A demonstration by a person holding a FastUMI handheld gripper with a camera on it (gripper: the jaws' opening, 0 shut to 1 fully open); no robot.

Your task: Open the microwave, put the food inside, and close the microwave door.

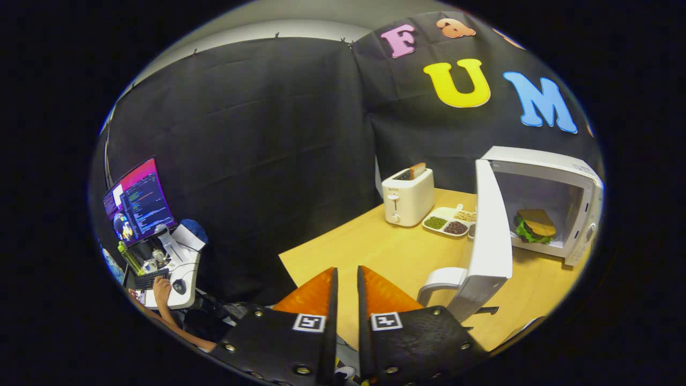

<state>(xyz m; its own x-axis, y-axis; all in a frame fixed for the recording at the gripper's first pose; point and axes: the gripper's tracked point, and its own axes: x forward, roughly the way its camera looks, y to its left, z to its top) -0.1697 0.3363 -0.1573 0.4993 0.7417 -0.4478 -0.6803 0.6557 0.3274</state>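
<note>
Well, around the wooden table (pixel 396 252): white toaster (pixel 407 197) w/ a slice sticking up, approx 1 o'clock beyond the fingers; a sectioned snack tray (pixel 449 221) just right of it. Off at 9 o'clock, a desk w/ a lit monitor (pixel 138 201), and a person's hand (pixel 161 289) at a keyboard. Microwave (pixel 541 203) sits at 2 o'clock, its door (pixel 489 241) swung wide open toward the fingers, handle nearest. Sandwich (pixel 535 225) is inside the cavity. Gripper (pixel 347 281) fingers nearly together, narrow gap, holding nothing.
</note>
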